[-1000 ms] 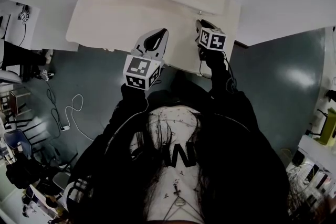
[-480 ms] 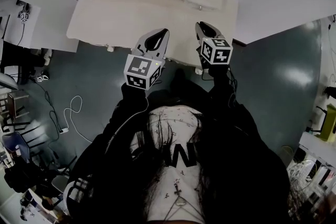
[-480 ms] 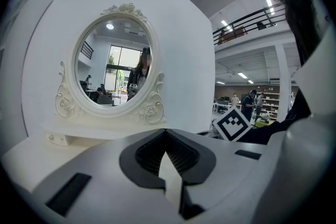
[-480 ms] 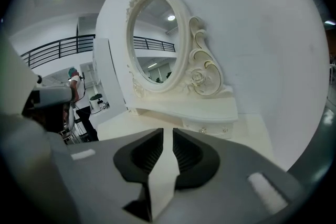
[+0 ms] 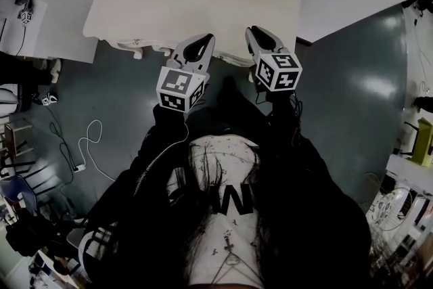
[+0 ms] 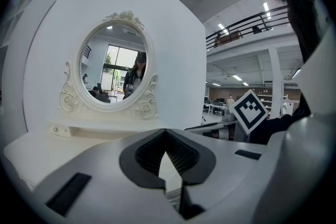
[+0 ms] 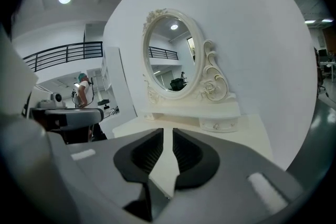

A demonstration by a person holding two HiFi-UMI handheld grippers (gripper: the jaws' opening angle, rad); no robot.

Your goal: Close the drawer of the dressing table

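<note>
The white dressing table (image 5: pixel 135 10) fills the top of the head view, its scalloped front edge facing me. Both grippers hover side by side just off that edge, over the grey floor. My left gripper (image 5: pixel 201 44) is shut and holds nothing; its tips meet in the left gripper view (image 6: pixel 166 131). My right gripper (image 5: pixel 256 37) is shut too, with only a thin slit between its tips (image 7: pixel 168 131). Seen from above, no drawer front can be told apart from the table edge. The oval mirror (image 6: pixel 113 68) stands behind the tabletop (image 7: pixel 210 136).
A small knobbed drawer (image 7: pixel 218 124) sits under the mirror (image 7: pixel 173 55). White cables (image 5: pixel 88 145) and a chair (image 5: pixel 20 139) lie on the floor to the left. Shelves with clutter (image 5: pixel 406 213) stand at the right. A white wall backs the table.
The table's front edge has drawn back from me, up the head view. Both grippers, still shut, now sit at or just off that edge instead of over the white surface.
</note>
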